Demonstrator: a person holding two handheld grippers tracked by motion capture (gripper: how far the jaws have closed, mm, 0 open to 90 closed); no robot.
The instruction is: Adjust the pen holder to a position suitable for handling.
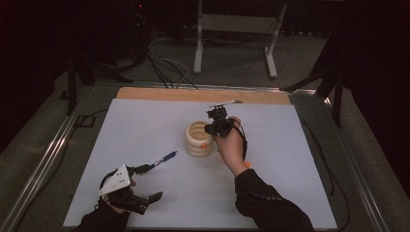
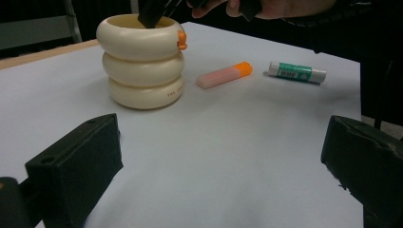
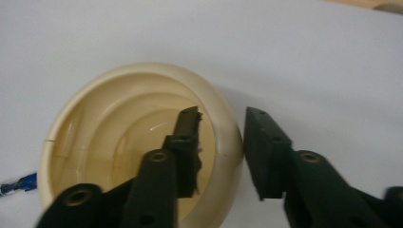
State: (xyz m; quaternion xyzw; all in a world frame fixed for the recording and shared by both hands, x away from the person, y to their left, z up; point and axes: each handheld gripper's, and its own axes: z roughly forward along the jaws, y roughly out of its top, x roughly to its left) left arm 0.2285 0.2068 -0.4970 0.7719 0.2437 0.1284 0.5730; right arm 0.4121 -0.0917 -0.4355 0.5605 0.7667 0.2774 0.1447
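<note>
White tabletop: upright cream holder, right tool apart astride its rim, left tool apart

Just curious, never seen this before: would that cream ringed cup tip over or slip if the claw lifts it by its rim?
The cup looks squat with a broad base, so it probably won't tip easily. Its glossy, rounded rim may slip between the right claw, whose jaws sit either side of the wall. It looks stiff, probably light.

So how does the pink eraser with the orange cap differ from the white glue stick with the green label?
The pink eraser with the orange cap is flat and blocky; the white glue stick with the green label is round. The eraser lies nearer the cream ringed cup. Both lie flat on the white table.
</note>
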